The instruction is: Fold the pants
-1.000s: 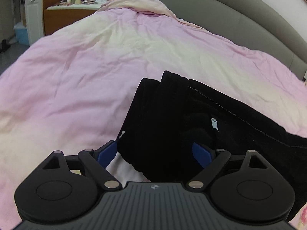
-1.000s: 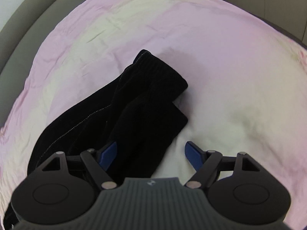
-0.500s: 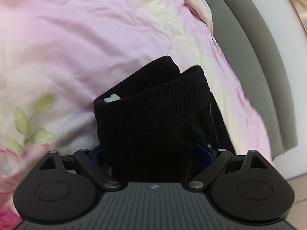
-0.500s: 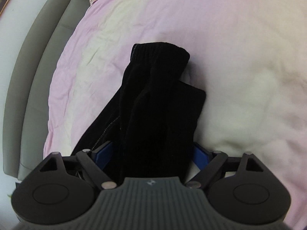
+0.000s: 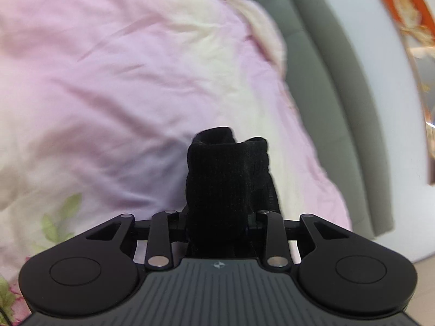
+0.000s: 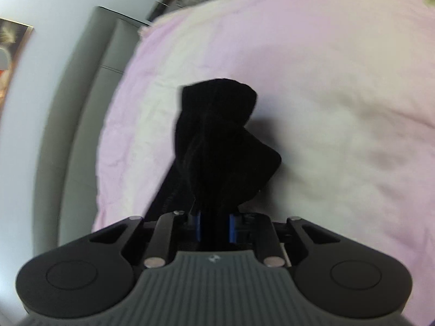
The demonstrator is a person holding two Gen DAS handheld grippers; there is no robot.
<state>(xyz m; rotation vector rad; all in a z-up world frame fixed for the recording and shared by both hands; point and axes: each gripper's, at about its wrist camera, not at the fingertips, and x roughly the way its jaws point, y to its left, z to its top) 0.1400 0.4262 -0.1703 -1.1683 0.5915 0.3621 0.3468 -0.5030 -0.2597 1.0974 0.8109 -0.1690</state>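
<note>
The black pants (image 5: pixel 225 179) lie on a pink and cream bedspread (image 5: pixel 108 81). In the left wrist view my left gripper (image 5: pixel 220 222) has its jaws closing on a thick bunched end of the pants, which fills the gap and hides the pads. In the right wrist view my right gripper (image 6: pixel 214 225) has its jaws closing on another bunched end of the pants (image 6: pixel 217 141). Its blue pads (image 6: pixel 198 226) press the cloth from both sides. The fabric stands up in a clump ahead of each gripper.
A grey padded headboard (image 5: pixel 334 103) runs along the bed's edge, also seen as the headboard (image 6: pixel 81 103) at the left of the right wrist view. A framed picture (image 5: pixel 410 43) hangs on the pale wall. Floral print marks the bedspread's near corner (image 5: pixel 59 217).
Both grippers have closed from wide open onto the ends of the pants, bunching the cloth. Both views have rolled, and the headboard and wall have swung into sight.
</note>
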